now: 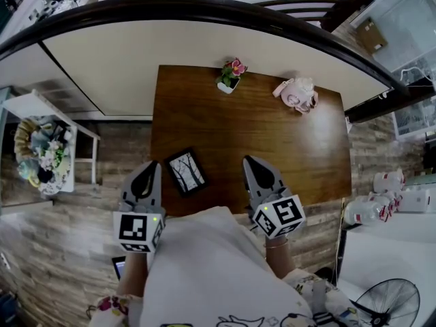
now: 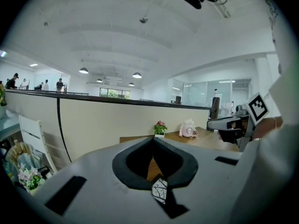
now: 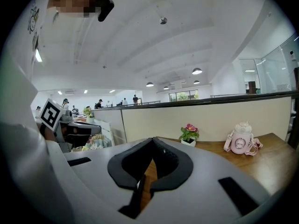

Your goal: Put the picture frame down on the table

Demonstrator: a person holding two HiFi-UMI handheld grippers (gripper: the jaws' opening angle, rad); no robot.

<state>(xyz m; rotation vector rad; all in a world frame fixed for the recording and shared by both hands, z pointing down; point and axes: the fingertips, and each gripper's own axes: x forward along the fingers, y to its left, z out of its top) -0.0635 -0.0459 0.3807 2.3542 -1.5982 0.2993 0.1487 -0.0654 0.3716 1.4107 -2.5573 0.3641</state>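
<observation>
The picture frame [image 1: 186,172], black with a drawing of bare trees, lies flat on the brown wooden table [image 1: 272,142] near its front edge. My left gripper [image 1: 154,163] hovers just left of the frame, its jaws closed tip to tip on nothing. My right gripper [image 1: 248,159] hangs over the table a short way right of the frame, also shut and empty. In the left gripper view, the frame [image 2: 159,190] shows through the gap behind the closed tips [image 2: 153,140]. The right gripper view shows closed tips [image 3: 153,140] over bare wood.
A small potted pink flower [image 1: 230,75] and a pink bottle [image 1: 297,94] stand at the table's far edge. A low wall with a dark rail [image 1: 204,9] runs behind. A white shelf with flowers [image 1: 41,152] stands left; white bottles [image 1: 381,199] and a fan [image 1: 385,304] are right.
</observation>
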